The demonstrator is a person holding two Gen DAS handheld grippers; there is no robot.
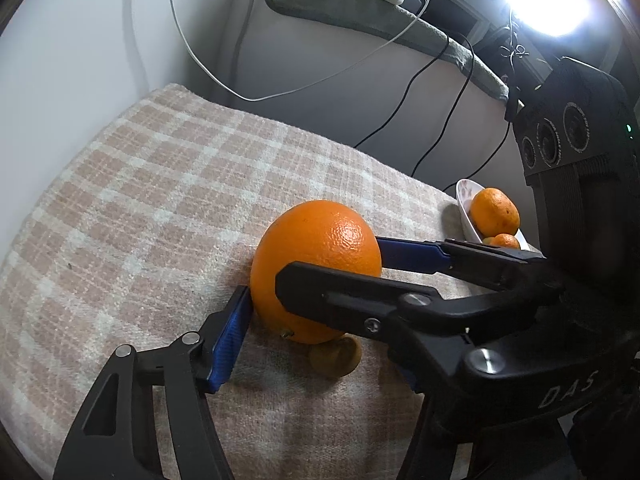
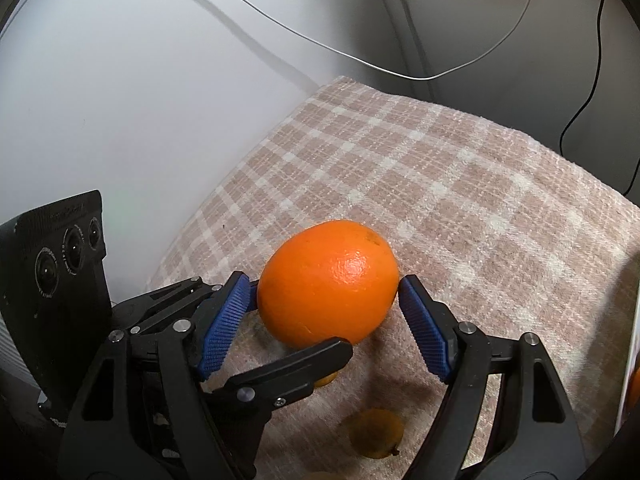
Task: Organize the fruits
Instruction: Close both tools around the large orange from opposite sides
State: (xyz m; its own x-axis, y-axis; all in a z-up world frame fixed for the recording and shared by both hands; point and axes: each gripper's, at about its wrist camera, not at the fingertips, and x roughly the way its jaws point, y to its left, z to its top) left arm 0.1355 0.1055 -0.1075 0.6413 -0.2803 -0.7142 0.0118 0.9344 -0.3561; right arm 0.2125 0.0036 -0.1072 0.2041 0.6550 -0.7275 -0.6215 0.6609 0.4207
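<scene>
both grippers close on one large orange (image 1: 316, 268) above the checked cloth (image 1: 160, 184): the right gripper (image 2: 326, 304) and the left gripper (image 1: 312, 276) each press blue pads against opposite sides. mandarins (image 1: 494, 216) sit in a white bowl (image 1: 466, 206).

Plaid-clothed table (image 1: 160, 184), orange (image 1: 316, 268), bowl (image 1: 466, 208)

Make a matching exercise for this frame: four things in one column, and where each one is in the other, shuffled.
Things:
1. large orange
2. mandarin
3. small yellowish fruit
4. white cable

Places:
A. in the white dish
B. hanging in front of the wall
C. between the blue pads of the right gripper
D. lying on the checked cloth

Pairs: 1-C, 2-A, 3-D, 4-B
</scene>
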